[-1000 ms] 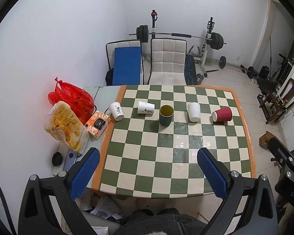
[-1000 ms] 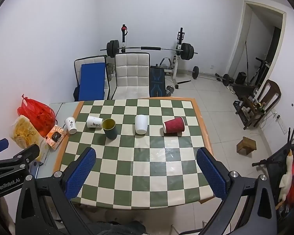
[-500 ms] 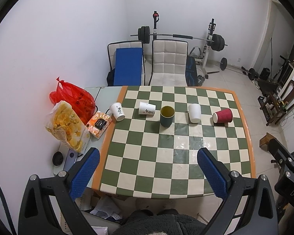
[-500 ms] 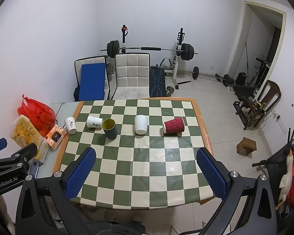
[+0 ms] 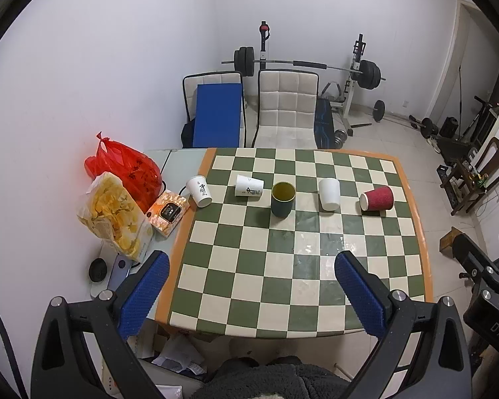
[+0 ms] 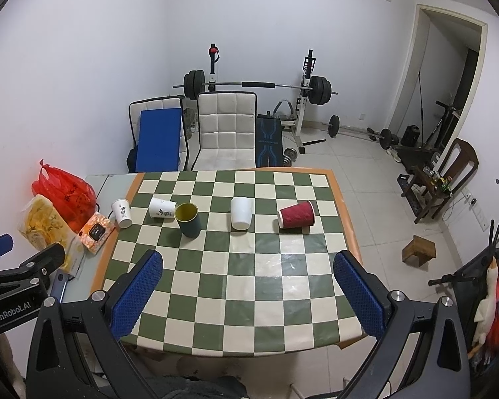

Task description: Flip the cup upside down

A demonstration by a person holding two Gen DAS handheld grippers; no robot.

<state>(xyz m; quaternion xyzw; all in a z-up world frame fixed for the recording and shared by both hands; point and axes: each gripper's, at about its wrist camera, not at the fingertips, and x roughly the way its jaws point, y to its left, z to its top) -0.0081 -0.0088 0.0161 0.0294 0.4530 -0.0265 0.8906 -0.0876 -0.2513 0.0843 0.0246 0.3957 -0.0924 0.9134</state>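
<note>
Several cups stand in a row across the far half of a green-and-cream checkered table (image 5: 282,266) (image 6: 249,282). A dark green cup (image 5: 282,198) (image 6: 189,219) stands upright with a yellow inside. A plain white cup (image 5: 329,194) (image 6: 241,213) stands mouth down. A red ribbed cup (image 5: 377,199) (image 6: 296,214) lies on its side. A printed white cup (image 5: 248,185) (image 6: 162,207) lies on its side. Another printed white cup (image 5: 199,191) (image 6: 122,212) stands mouth down at the left edge. My left gripper (image 5: 249,294) and right gripper (image 6: 249,294) are open and empty, high above the near table edge.
A red bag (image 5: 126,166), a bag of yellow snacks (image 5: 114,214) and an orange box (image 5: 168,212) lie on a side table at the left. Two chairs (image 6: 226,133) and a barbell rack (image 6: 259,86) stand behind the table. A wooden chair (image 6: 442,179) stands at the right.
Both views have shifted slightly, so the table sits a little lower in the left wrist view. No cup has moved. Both grippers stay open.
</note>
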